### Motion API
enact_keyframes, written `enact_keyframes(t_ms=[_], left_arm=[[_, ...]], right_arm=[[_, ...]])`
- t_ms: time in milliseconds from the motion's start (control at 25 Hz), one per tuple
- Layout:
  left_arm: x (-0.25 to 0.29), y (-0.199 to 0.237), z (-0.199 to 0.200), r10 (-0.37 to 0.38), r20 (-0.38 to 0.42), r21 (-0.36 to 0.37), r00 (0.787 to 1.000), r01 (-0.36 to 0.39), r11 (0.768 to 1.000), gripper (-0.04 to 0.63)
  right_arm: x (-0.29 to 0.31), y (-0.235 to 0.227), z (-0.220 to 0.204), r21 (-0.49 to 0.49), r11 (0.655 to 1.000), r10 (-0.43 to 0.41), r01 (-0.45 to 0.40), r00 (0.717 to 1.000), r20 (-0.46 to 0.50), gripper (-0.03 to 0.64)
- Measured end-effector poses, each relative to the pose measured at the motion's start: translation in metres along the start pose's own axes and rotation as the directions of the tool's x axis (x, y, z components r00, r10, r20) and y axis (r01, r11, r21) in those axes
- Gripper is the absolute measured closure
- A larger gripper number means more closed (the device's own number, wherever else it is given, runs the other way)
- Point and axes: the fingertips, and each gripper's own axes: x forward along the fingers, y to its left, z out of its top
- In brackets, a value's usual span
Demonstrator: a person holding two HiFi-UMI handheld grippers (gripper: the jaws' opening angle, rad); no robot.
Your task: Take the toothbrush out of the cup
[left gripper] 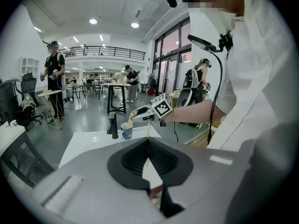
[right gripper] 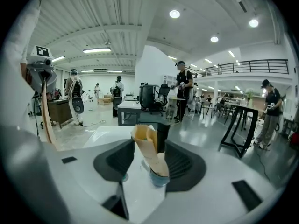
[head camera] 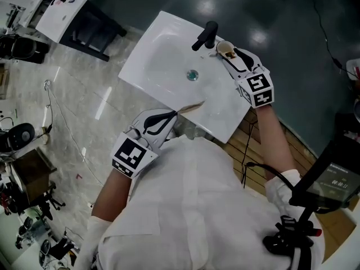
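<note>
Already clear of the cup: a light stick pinched at one end

Plainly the toothbrush [head camera: 191, 107] is not in the cup [head camera: 225, 48]. It is a thin tan stick clamped in the left gripper [head camera: 173, 115], whose jaws are closed tight on one end. The rest of the stick reaches out over the near edge of the sink [head camera: 163, 44]. Which end carries the bristles is too small to tell.

The cup stands at the far right corner of the sink, just beside the black faucet [head camera: 205, 35]. A broader tan folded thing [right gripper: 147, 146] leans up out of it; what it is I cannot say. The right gripper [head camera: 236, 58] is at that corner with its jaws spread wide. The cup sits between them and neither pad presses on it.

By its look the toothbrush is very light, stiff and narrow, probably with a smooth handle. Held this near its end, the long free part can act as a lever and swivel between the pads if it knocks the sink rim. I judge a hold nearer the middle of the handle, across its flatter faces, to be steadier. Firm pressure should do no harm.

The cup looks small and light, and the leaning thing makes it top-heavy. A nudge from the open jaws could tip it off the corner.
</note>
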Motion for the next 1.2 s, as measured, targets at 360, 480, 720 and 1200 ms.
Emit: enact_keyframes(t_ms=[360,480,720,1200], left_arm=[[0.001,0.005,0.003,-0.001,-0.007,0.004,1.000,0.001,1.000,0.589],[0.005,0.008,0.004,-0.002,-0.007,0.008,1.000,0.002,1.000,0.590],[0.008,0.013,0.005,-0.005,-0.006,0.010,1.000,0.005,1.000,0.589],[0.006,0.015,0.008,0.002,-0.002,0.005,1.000,-0.002,1.000,0.589]], right_arm=[[0.003,0.000,0.000,0.007,1.000,0.017,-0.017,1.000,0.005,0.501],[0.005,-0.004,0.000,0.006,1.000,0.014,-0.014,1.000,0.008,0.512],[0.005,-0.008,0.003,0.010,1.000,0.000,0.000,1.000,0.011,0.531],[-0.008,-0.016,0.023,-0.002,1.000,-0.022,0.022,0.999,0.045,0.541]])
